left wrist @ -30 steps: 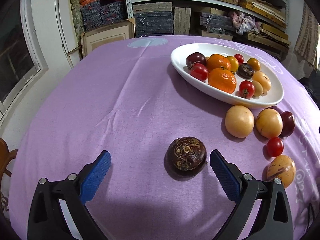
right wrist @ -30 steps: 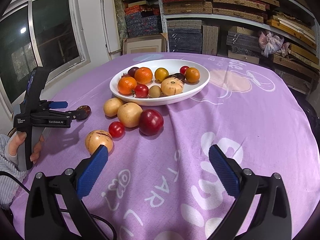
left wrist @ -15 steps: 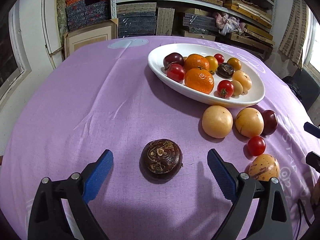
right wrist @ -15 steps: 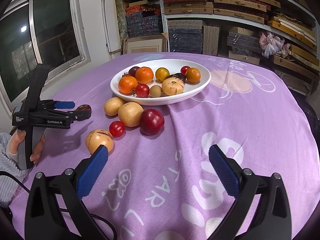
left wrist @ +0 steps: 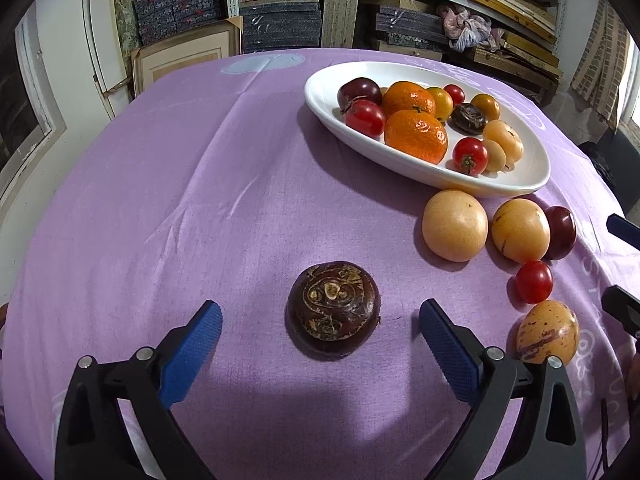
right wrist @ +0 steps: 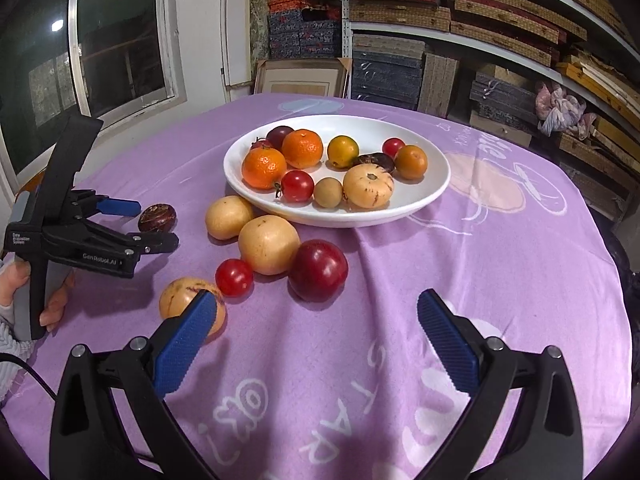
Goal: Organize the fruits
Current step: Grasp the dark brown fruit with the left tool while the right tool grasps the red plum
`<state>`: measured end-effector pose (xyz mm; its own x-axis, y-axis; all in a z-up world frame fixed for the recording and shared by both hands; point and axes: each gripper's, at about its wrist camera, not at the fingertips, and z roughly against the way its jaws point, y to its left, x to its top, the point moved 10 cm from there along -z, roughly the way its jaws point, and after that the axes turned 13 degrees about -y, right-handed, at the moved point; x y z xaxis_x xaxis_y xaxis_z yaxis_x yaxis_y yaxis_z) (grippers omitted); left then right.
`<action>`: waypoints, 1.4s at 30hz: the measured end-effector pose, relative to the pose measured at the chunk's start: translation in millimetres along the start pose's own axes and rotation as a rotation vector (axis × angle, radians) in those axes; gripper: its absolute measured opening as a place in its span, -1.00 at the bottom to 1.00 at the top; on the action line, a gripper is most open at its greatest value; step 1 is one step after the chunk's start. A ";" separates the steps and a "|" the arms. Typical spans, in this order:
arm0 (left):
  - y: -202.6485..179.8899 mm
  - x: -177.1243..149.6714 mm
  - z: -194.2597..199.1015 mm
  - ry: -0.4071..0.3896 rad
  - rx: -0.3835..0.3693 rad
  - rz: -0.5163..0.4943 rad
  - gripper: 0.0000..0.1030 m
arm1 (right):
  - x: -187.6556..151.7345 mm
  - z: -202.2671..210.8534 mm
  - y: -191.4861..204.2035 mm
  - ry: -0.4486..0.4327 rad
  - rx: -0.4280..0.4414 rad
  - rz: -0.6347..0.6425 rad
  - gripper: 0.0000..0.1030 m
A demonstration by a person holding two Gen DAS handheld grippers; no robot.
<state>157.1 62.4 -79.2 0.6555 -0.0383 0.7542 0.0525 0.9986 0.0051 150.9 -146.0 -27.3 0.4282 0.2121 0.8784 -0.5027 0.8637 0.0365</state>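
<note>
The left claw (left wrist: 320,326) hangs low over the table (left wrist: 200,184) with its jaws wide apart, having just closed a little and opened again, and the dark brown round fruit (left wrist: 334,314) lies on the purple cloth between the blue pads, touching neither. A second ago that fruit sat close to the right pad; now it is nearly centred in the gap, and the white dish (left wrist: 332,128) of fruit has slid back toward the right of the left wrist view after drifting left half a second ago. The right claw (right wrist: 318,330) is also spread wide and holds nothing; its left pad now overlaps the speckled yellow fruit (right wrist: 180,300) in the right wrist view, where earlier that fruit showed clear above the pad. Beyond it the small red tomato (right wrist: 234,277), two yellow fruits (right wrist: 269,244) and the dark red plum (right wrist: 318,270) lie loose on the cloth just beside the dish, unchanged in their places. A hand (right wrist: 24,288) grips the left tool's handle at the left edge.
</note>
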 end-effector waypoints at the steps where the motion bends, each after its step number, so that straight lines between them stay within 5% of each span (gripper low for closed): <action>1: 0.0 -0.3 -0.3 0.001 0.002 -0.002 0.93 | 2.2 -6.6 -0.1 0.006 0.003 0.001 0.81; 4: -1.0 -0.3 -1.0 0.003 0.004 -0.007 0.93 | 2.0 -22.0 -3.6 0.037 0.013 -0.002 0.39; 12: -0.5 -0.3 -0.9 0.002 0.004 -0.007 0.93 | -3.1 -39.1 -13.3 0.089 0.062 -0.079 0.24; 21: -0.3 -0.4 -0.9 0.002 0.004 -0.007 0.93 | -0.6 -46.9 -2.3 0.095 0.067 -0.040 -0.23; 36: -5.3 8.5 8.2 -0.062 -0.013 -0.011 0.93 | -16.3 -46.5 0.0 0.146 0.066 -0.030 -0.23; 37: -5.8 9.5 8.7 -0.068 -0.014 -0.013 0.84 | -16.6 -46.4 0.2 0.147 0.067 -0.032 -0.23; 40: -8.2 7.0 5.3 -0.050 -0.023 -0.016 0.11 | -17.3 -46.3 0.2 0.150 0.070 -0.035 -0.23; 42: -9.3 7.9 6.1 -0.056 -0.032 -0.016 -0.04 | -17.4 -46.0 0.2 0.150 0.070 -0.036 -0.23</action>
<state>157.2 53.0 -69.3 0.6112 -0.0509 0.7898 0.0870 0.9962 -0.0031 177.9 -128.5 -64.6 0.5515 0.2521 0.7952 -0.5336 0.8393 0.1040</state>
